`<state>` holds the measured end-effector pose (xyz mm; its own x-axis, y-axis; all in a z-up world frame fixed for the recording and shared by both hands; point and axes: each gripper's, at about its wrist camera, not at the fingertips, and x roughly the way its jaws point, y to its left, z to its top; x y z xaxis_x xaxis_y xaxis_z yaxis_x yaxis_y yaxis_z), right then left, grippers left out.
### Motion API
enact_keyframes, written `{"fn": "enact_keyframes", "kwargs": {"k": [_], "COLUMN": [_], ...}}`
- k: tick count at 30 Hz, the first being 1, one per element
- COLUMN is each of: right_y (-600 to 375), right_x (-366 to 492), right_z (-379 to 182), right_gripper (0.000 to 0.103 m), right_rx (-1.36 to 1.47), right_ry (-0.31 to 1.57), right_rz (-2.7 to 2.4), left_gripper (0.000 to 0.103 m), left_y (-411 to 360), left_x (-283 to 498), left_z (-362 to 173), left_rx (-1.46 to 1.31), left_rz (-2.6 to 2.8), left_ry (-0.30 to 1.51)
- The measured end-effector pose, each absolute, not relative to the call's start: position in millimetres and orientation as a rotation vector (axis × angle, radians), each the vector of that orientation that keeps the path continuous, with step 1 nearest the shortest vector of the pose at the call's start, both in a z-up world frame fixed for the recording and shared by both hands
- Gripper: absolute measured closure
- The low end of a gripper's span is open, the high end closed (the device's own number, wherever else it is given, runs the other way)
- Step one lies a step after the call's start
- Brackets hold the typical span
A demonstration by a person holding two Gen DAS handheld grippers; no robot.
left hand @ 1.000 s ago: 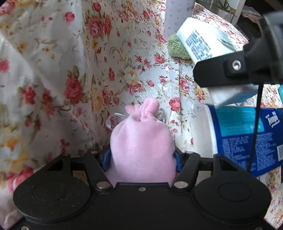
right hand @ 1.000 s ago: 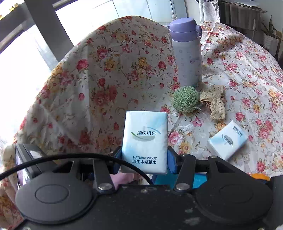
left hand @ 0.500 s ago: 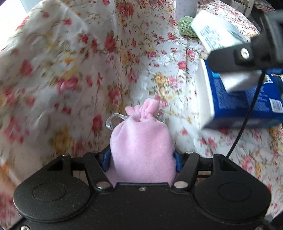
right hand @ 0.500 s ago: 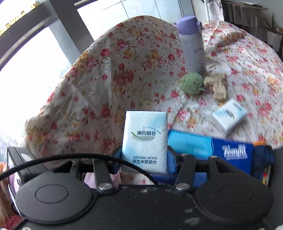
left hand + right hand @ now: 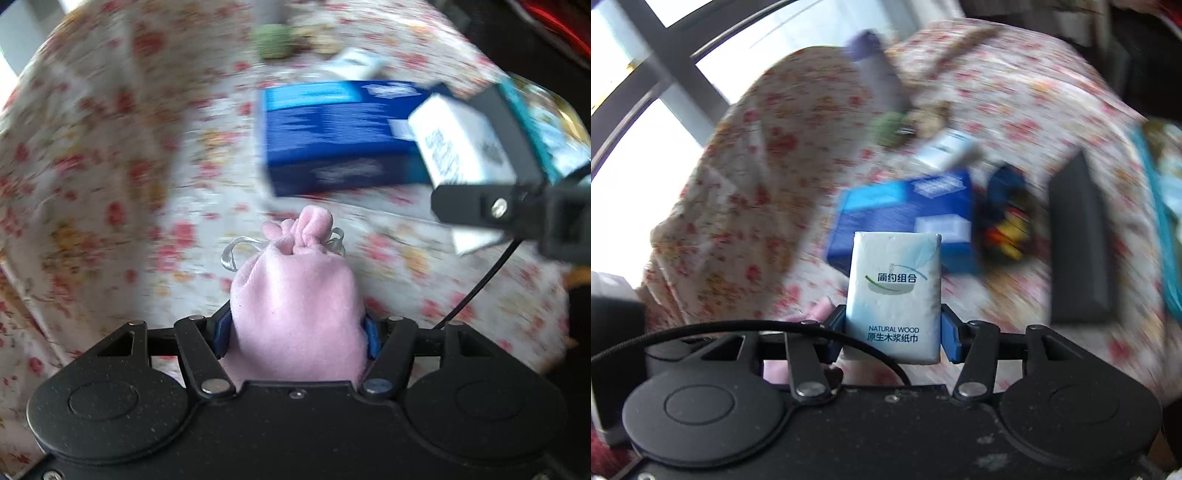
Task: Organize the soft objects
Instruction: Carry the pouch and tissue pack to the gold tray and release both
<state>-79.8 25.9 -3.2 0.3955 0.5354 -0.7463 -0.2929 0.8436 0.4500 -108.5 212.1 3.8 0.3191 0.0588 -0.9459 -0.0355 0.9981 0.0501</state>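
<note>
Two grippers each carry a soft thing above the floral tablecloth (image 5: 110, 155), and since a second ago both views have swung and blurred, so that the large blue tissue pack (image 5: 332, 136), earlier at the edge of the left wrist view, now lies near its middle. Beyond the blue tissue pack sit a small white tissue packet (image 5: 947, 149), a green knitted ball (image 5: 888, 127) and a purple-capped bottle (image 5: 875, 70), all smeared by motion; to its right in the right wrist view lie a dark bundle with red and yellow (image 5: 1006, 210) and a long black box (image 5: 1078, 236). The left gripper (image 5: 297, 336) is clamped on a pink drawstring pouch (image 5: 295, 295), blue pads pressing its lower sides, the tied neck pointing toward the blue tissue pack. The right gripper (image 5: 892, 334) is clamped on a white tissue packet (image 5: 895, 291) printed "NATURAL WOOD", gripped at its lower half and standing upright in front of the blue tissue pack.
</note>
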Motion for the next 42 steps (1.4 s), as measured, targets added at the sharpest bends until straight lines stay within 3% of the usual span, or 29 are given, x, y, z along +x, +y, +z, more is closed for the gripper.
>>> {"fn": "enact_keyframes", "kwargs": {"k": [11, 23, 42], "right_y": [-112, -210, -224], "right_x": [-130, -107, -45], "right_z": [-6, 4, -41], "right_gripper": [0.052, 0.052, 0.052], "right_rx": [0.376, 0.429, 0.481], "right_ry": [0.932, 0.815, 0.846], "right_rz": [0.087, -0.255, -0.372], "left_gripper": [0.043, 0.043, 0.043], "left_y": [91, -2, -100], "left_x": [-91, -15, 92], "left_z": [35, 71, 44], "left_rx": [0.165, 0.210, 0.208], "left_rz": [-0.279, -0.431, -0.463], "left_ry": [1.138, 0.916, 0.968]}}
